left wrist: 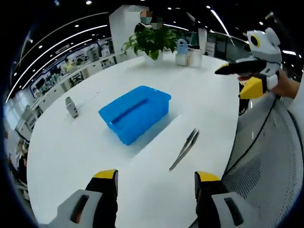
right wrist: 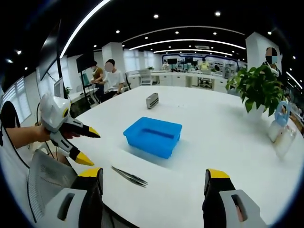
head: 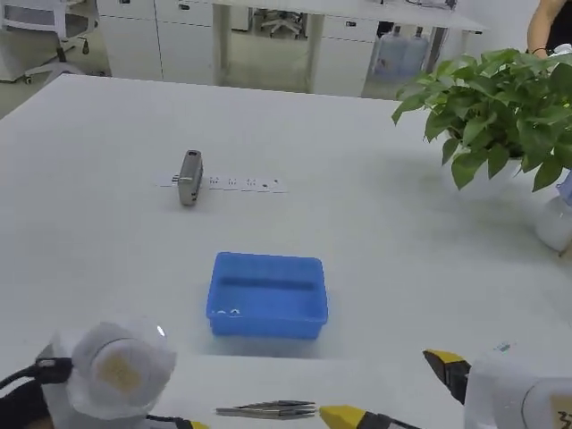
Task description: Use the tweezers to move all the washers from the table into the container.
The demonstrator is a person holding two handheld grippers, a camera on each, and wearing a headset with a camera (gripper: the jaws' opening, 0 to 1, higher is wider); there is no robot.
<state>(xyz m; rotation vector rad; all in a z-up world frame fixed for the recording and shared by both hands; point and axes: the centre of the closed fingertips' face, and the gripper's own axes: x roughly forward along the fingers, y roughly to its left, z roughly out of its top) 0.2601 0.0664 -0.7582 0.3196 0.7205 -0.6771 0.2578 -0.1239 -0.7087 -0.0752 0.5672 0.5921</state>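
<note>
A blue plastic container (head: 267, 296) sits in the middle of the white table (head: 107, 134). Two small pale ring shapes (head: 228, 313) show at its near left corner. Metal tweezers (head: 268, 409) lie flat on the table in front of the container, near the front edge. My left gripper (left wrist: 156, 183) is open and holds nothing, hovering short of the tweezers (left wrist: 185, 148) and the container (left wrist: 135, 112). My right gripper (head: 394, 389) is also open with nothing in it, to the right of the tweezers (right wrist: 129, 176), with the container (right wrist: 154, 135) beyond.
A grey adapter (head: 189, 177) is plugged into a white power strip (head: 237, 183) behind the container. A leafy potted plant (head: 500, 107) and a pale bottle (head: 556, 222) stand at the right. People sit at desks (right wrist: 107, 73) farther back.
</note>
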